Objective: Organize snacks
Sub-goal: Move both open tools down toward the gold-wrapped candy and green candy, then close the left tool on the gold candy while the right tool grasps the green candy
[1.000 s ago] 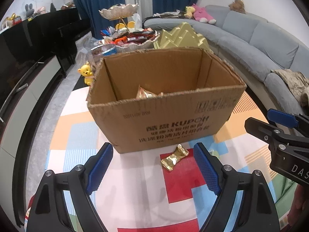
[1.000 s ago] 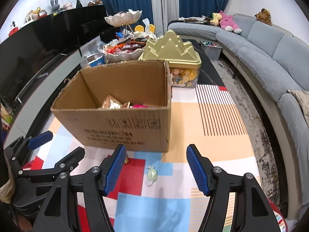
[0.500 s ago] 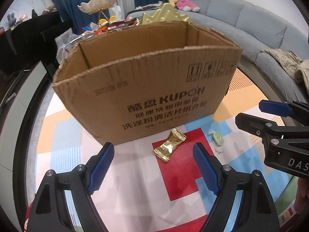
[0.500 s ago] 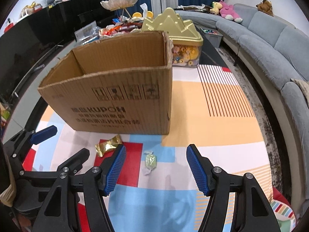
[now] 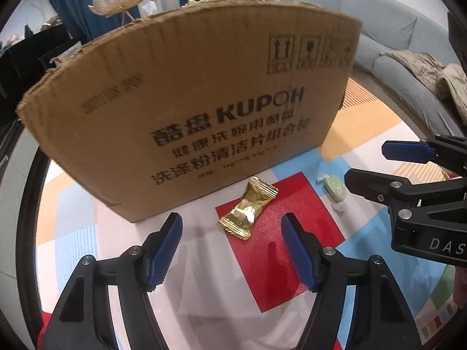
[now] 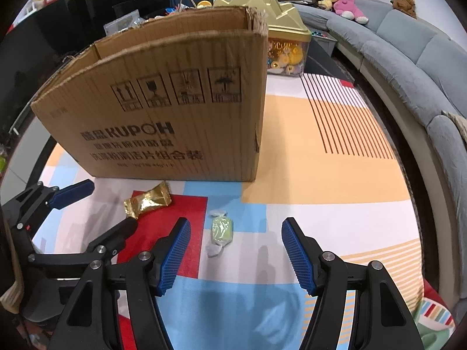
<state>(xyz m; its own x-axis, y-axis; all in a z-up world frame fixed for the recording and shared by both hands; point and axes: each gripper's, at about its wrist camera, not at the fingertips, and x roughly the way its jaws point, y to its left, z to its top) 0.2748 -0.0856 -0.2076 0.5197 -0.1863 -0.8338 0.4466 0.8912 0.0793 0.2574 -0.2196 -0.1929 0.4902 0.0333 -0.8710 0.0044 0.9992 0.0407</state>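
Gold-wrapped candy (image 5: 248, 208) lies on the mat just before the cardboard box (image 5: 186, 110), dead ahead of my left gripper (image 5: 232, 250), long axis running diagonally away. Green candy (image 6: 221, 230) lies ahead of my right gripper (image 6: 235, 255). Both grippers gape wide, holding nothing.

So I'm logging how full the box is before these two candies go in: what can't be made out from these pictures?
- Inside of the cardboard box: hidden in both views by its own front wall.
- Snack dishes behind the box: left wrist view, mostly blocked by the box.
- Green candy: in the left wrist view, partly covered by the right gripper.
- Gold candy: wrapper print too small to read; it lies ahead of the open left gripper.
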